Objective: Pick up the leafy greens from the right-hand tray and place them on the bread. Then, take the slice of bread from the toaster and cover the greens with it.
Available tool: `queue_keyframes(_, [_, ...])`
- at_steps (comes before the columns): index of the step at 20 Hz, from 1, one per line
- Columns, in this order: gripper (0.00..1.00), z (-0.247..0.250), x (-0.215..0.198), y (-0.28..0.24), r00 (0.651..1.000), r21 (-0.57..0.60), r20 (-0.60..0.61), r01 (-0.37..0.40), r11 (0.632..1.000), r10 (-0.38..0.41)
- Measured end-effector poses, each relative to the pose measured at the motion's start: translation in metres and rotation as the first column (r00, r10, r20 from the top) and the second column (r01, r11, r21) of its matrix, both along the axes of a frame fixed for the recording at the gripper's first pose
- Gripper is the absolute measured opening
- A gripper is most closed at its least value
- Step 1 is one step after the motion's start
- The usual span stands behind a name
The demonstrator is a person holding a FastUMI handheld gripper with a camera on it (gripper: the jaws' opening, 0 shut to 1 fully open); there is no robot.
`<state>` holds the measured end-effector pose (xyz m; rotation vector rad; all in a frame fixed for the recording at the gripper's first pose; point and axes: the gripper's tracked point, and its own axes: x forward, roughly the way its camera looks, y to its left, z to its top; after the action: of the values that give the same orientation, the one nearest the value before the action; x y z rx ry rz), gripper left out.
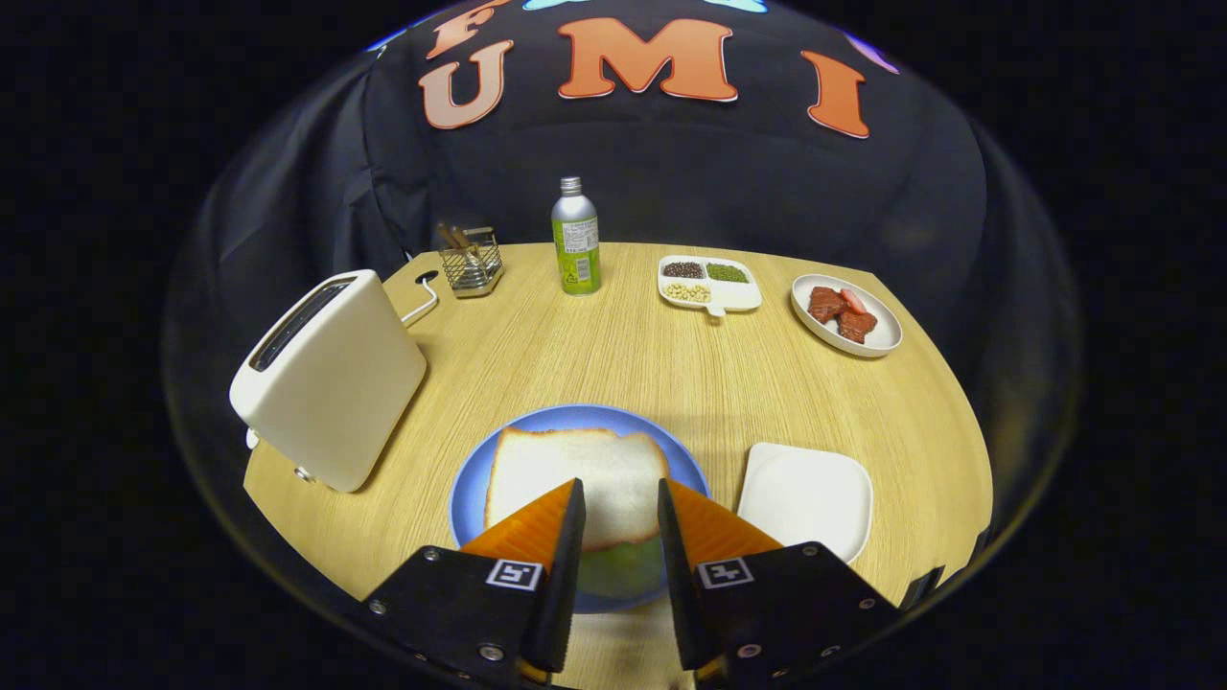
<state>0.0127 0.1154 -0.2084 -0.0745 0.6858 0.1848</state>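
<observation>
Two fingers of the gripper (620, 498) stand parted with a moderate gap between them, and nothing is pinched in that gap; whether they touch anything below cannot be told. They hang over the near side of a blue plate (472, 489) on the wooden table (613, 355). On the plate lies a slice of white bread (575, 470), its near edge running between the fingertips. A patch of leafy greens (618, 567) shows in the gap closer to the gripper body, under the near edge of that slice, resting on the plate.

Just to the right of the plate sits a white square tray (805, 498), bare on top. To the left of the plate stands a white toaster (331, 379), tilted in the fisheye view, its slot dark; what is in the slot cannot be made out.

Beyond the plate, well apart from it, a green and silver bottle (575, 237) stands upright near the far edge. To its left is a small wire basket (472, 261) holding brown sticks. To its right is a white divided dish (707, 284) with dark, green and pale beans in separate compartments, and further right an oval white dish (845, 314) with reddish pieces of meat.
</observation>
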Motion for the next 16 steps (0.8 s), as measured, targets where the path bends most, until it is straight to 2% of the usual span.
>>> queue_keyframes(2, [0.57, 0.003, 0.001, -0.004, 1.000, 0.011, 0.005, -0.003, 1.000, 0.003])
queue_keyframes(3, [0.68, 0.006, 0.001, -0.007, 1.000, 0.014, 0.010, -0.002, 1.000, 0.002])
queue_keyframes(4, [0.73, 0.009, 0.002, -0.010, 1.000, 0.016, 0.015, 0.001, 1.000, -0.001])
queue_keyframes(7, [0.97, 0.026, 0.006, -0.023, 0.999, 0.027, 0.049, 0.009, 1.000, -0.010])
queue_keyframes(16, [0.98, 0.105, 0.024, -0.076, 0.975, 0.010, 0.220, 0.027, 1.000, -0.028])
